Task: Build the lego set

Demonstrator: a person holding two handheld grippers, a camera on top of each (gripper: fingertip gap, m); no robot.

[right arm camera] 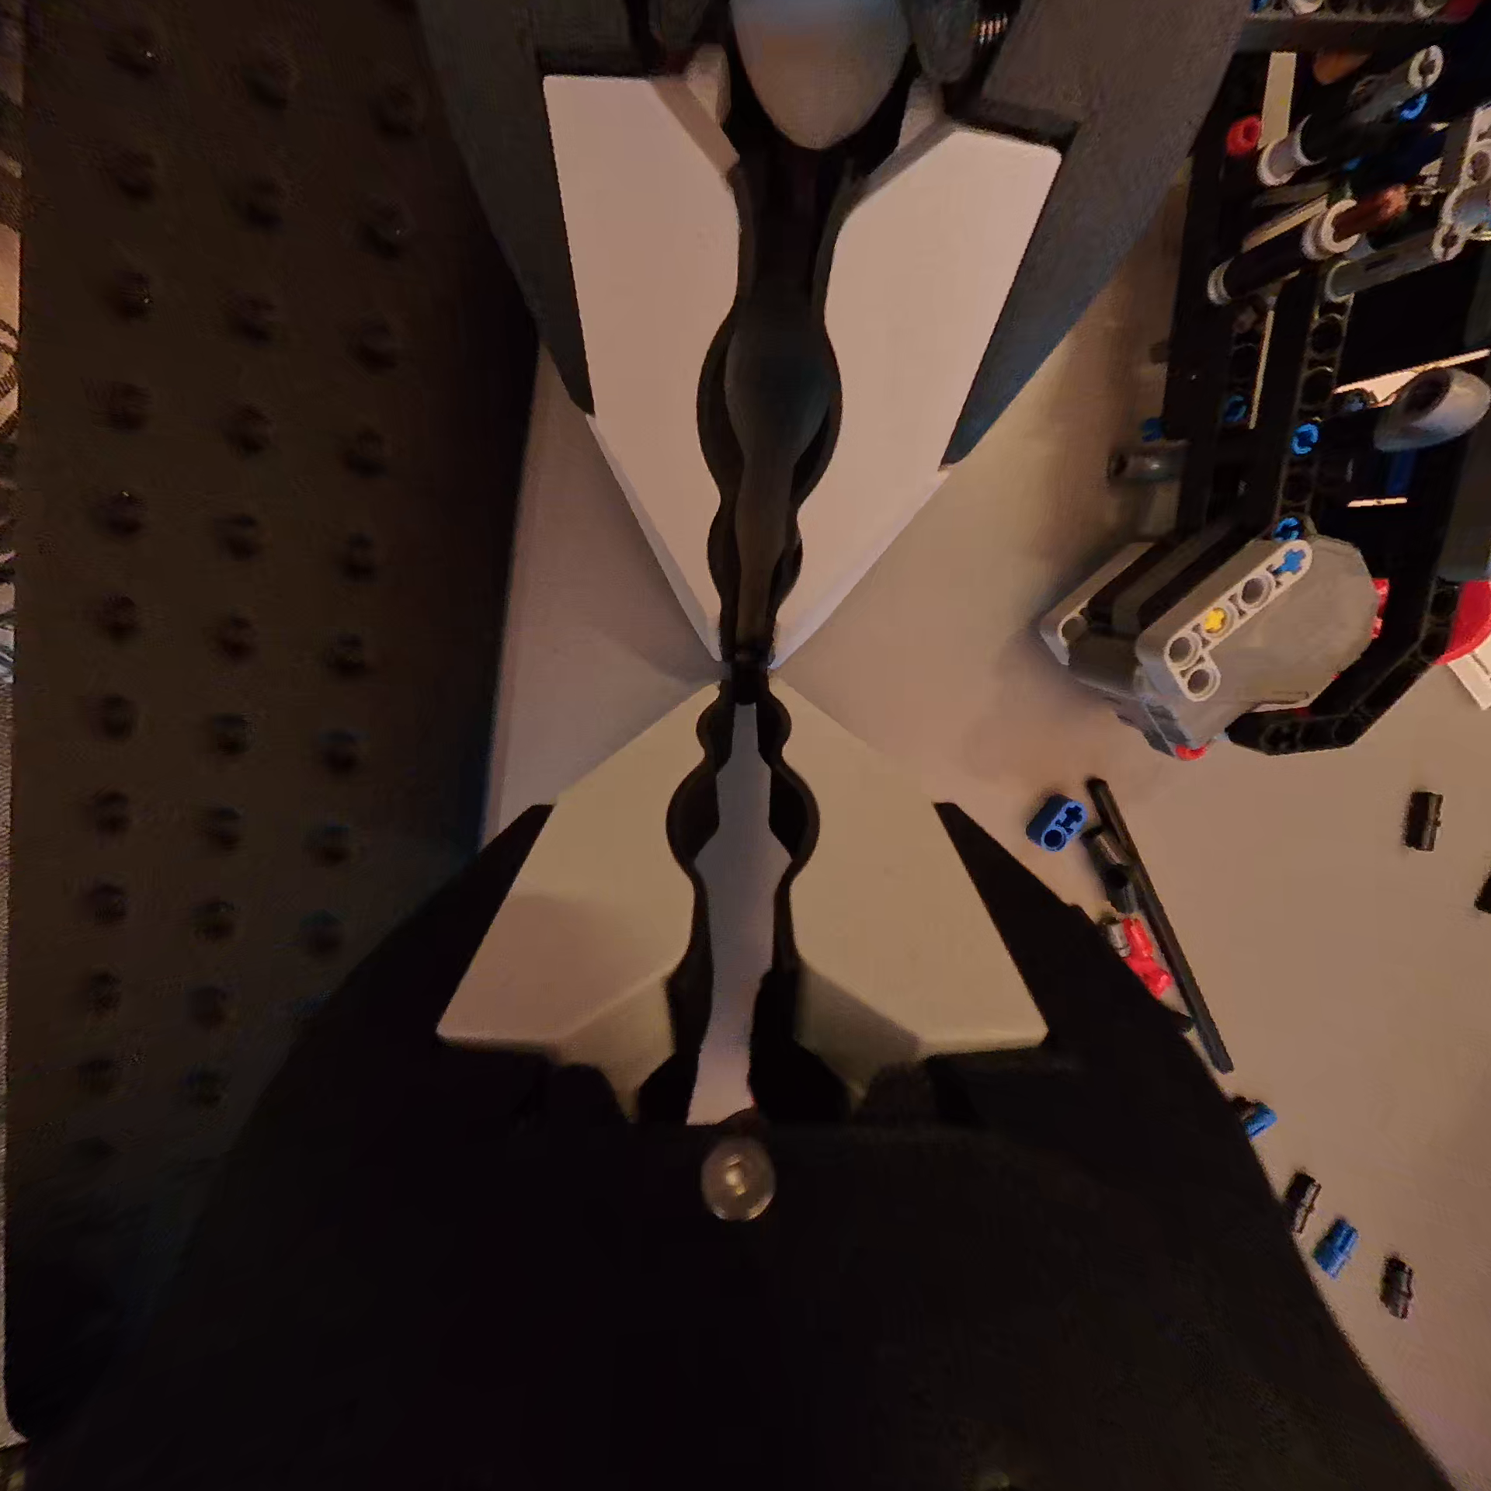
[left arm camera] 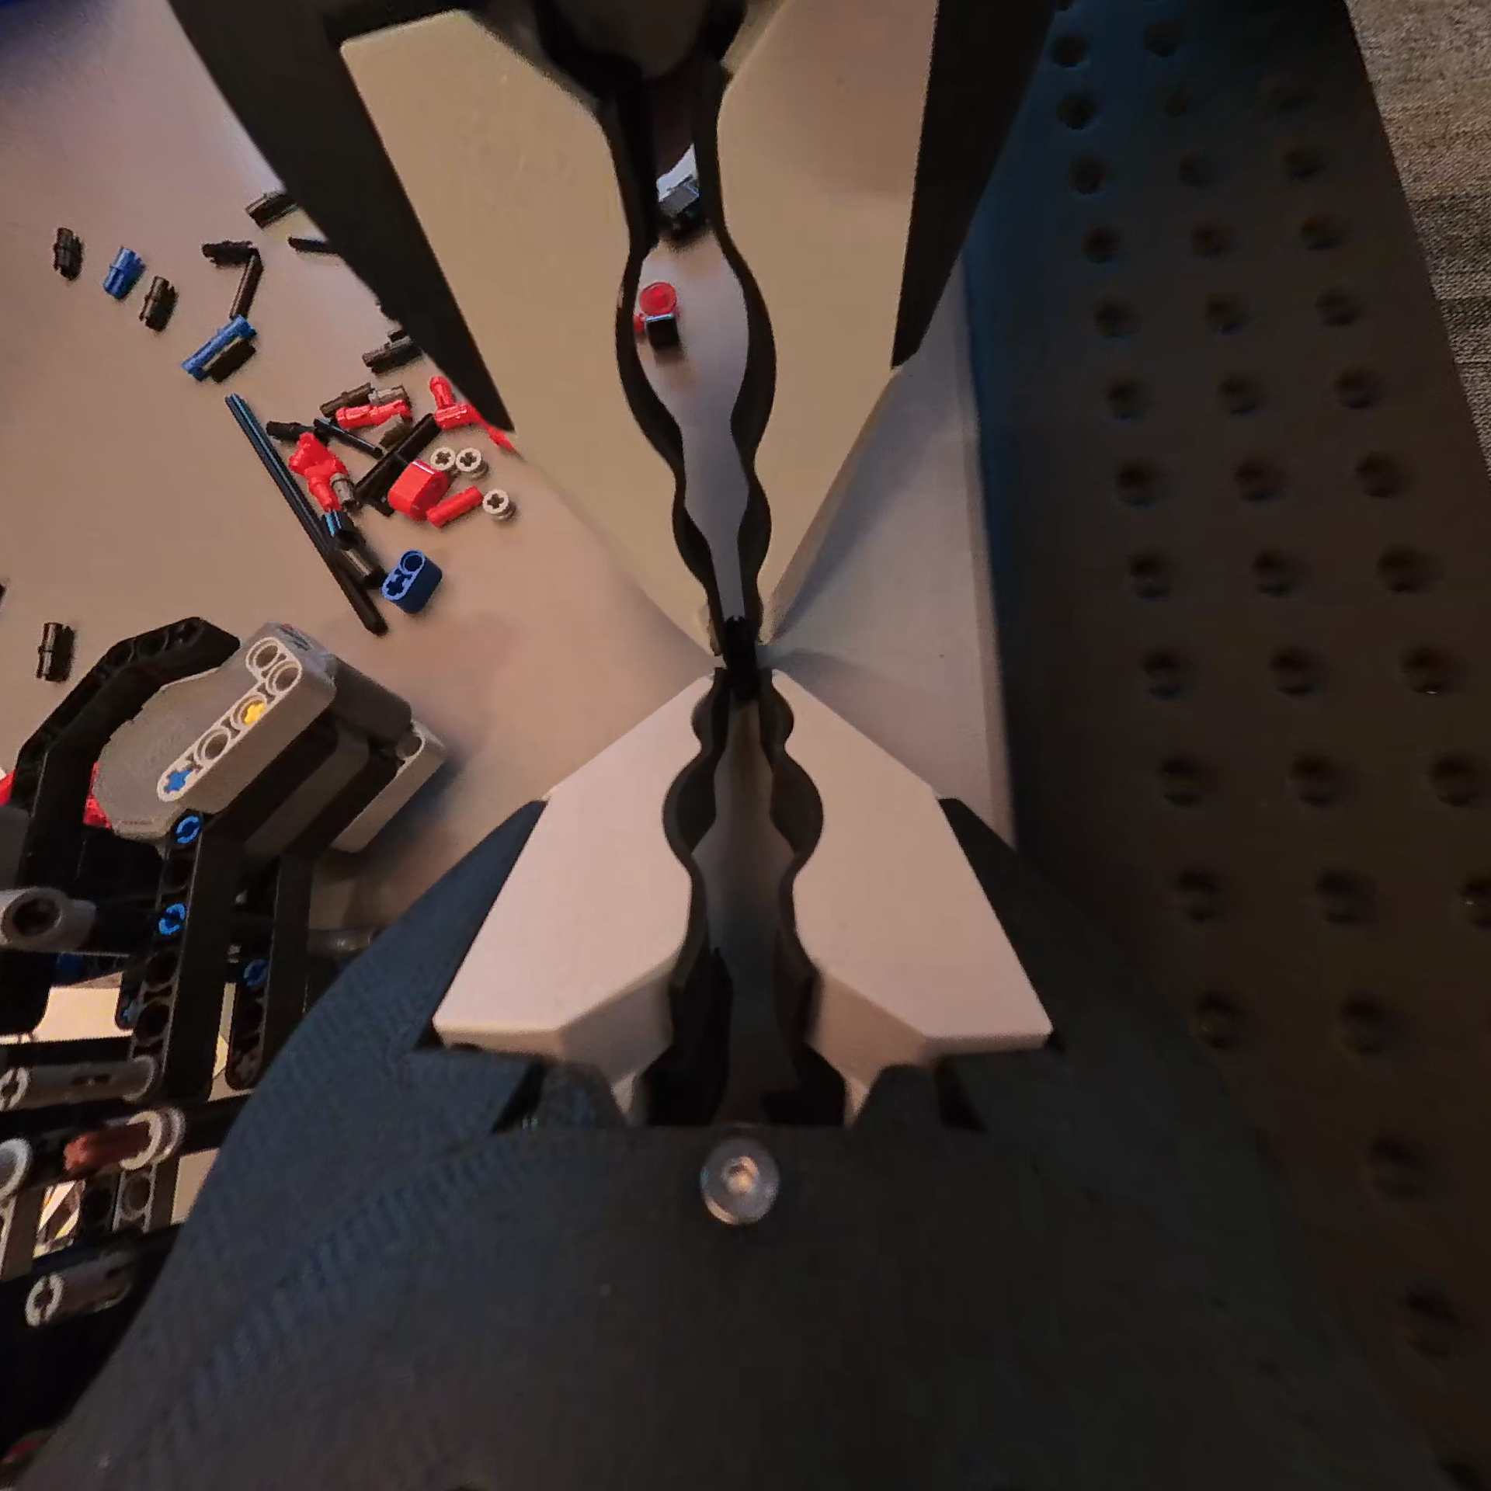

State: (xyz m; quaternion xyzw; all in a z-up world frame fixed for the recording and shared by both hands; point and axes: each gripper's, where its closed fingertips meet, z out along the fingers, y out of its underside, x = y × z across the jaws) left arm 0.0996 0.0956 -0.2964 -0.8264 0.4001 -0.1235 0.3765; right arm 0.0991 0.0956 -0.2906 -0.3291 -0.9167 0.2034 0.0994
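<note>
My left gripper [left arm camera: 740, 690] and my right gripper [right arm camera: 746, 702] meet tip to tip above the table. A small black pin [left arm camera: 741, 657] sits between them, and each gripper is shut on one end of it. The pin also shows in the right wrist view [right arm camera: 749, 666]. The right gripper [left arm camera: 730, 617] comes in from the top of the left wrist view, and the left gripper [right arm camera: 749, 637] from the top of the right wrist view. The part-built model with a grey motor block [left arm camera: 218, 758] [right arm camera: 1259, 637] in a black beam frame stands on the table to one side.
Loose red, black and grey pieces [left arm camera: 387, 460] lie in a pile on the beige table. A blue connector [left arm camera: 411, 577] [right arm camera: 1055, 823] and a long black axle [left arm camera: 306, 516] [right arm camera: 1154, 912] lie near them. A dark perforated panel [left arm camera: 1250, 645] [right arm camera: 242, 565] borders the table. My two grippers' fingertips are within a few centimetres of each other.
</note>
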